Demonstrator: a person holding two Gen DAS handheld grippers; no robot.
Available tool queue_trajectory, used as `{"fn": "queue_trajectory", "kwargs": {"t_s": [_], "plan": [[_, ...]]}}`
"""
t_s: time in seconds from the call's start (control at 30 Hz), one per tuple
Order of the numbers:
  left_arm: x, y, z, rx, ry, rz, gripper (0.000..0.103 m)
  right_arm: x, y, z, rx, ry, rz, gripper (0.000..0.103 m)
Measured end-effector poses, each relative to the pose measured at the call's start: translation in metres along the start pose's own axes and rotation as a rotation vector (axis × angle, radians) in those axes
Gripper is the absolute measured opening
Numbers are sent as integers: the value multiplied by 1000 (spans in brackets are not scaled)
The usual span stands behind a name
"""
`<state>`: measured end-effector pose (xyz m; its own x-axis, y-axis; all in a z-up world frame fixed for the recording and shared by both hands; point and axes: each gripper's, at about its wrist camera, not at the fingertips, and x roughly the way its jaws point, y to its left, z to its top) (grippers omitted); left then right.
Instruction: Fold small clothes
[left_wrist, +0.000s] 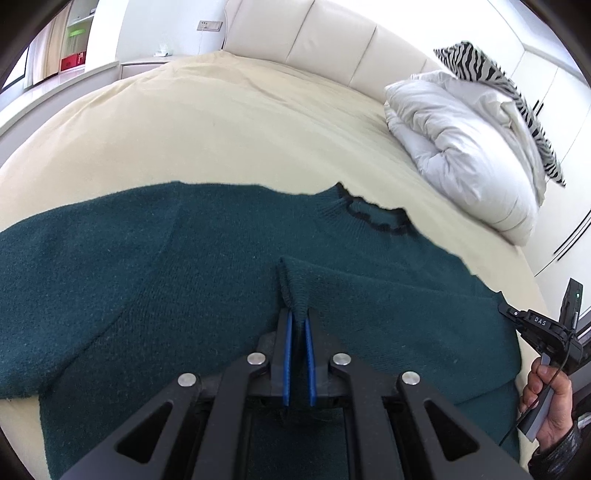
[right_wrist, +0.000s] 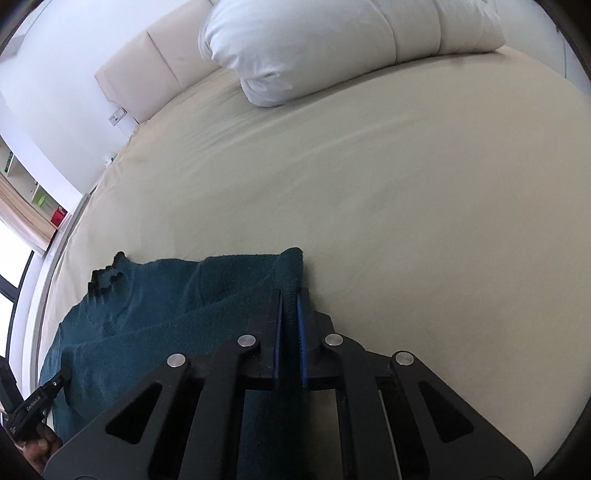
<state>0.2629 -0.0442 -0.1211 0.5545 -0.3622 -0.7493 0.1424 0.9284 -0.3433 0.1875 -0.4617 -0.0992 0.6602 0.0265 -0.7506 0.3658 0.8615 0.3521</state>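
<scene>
A dark green knit sweater (left_wrist: 184, 266) lies on the cream bed sheet (left_wrist: 221, 129), its black-trimmed collar (left_wrist: 376, 218) toward the pillows. My left gripper (left_wrist: 297, 314) is shut on a ribbed sleeve cuff (left_wrist: 293, 280) held over the sweater's body. My right gripper (right_wrist: 290, 295) is shut on a pinched fold at the sweater's right edge (right_wrist: 291, 266). The sweater (right_wrist: 147, 314) spreads to the left in the right wrist view, with the collar (right_wrist: 107, 277) at its far left. The right gripper also shows at the right edge of the left wrist view (left_wrist: 535, 325).
A white duvet (left_wrist: 461, 147) with a zebra-print cloth (left_wrist: 498, 81) is piled at the headboard (left_wrist: 314, 37). The duvet also shows in the right wrist view (right_wrist: 295, 48). Cream sheet (right_wrist: 406, 184) stretches beyond the sweater. Shelves (left_wrist: 74, 40) stand at the far left wall.
</scene>
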Motion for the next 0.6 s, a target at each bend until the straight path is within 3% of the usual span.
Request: {"fn": "queue_trajectory", "kwargs": {"t_s": [0.07, 0.2, 0.37, 0.47, 0.6], "plan": [[4, 1, -3, 9, -1, 3, 8, 20, -8, -4, 8, 48, -24, 5], [0, 4, -2, -4, -5, -18, 8, 25, -10, -1, -11, 40, -2, 6], [1, 10, -2, -31, 0, -36, 12, -9, -4, 2, 14, 10, -24, 12], [3, 8, -3, -17, -9, -30, 13, -38, 8, -21, -47, -26, 10, 12], [4, 9, -2, -21, -13, -39, 15, -16, 18, -50, -126, 55, -55, 20]]}}
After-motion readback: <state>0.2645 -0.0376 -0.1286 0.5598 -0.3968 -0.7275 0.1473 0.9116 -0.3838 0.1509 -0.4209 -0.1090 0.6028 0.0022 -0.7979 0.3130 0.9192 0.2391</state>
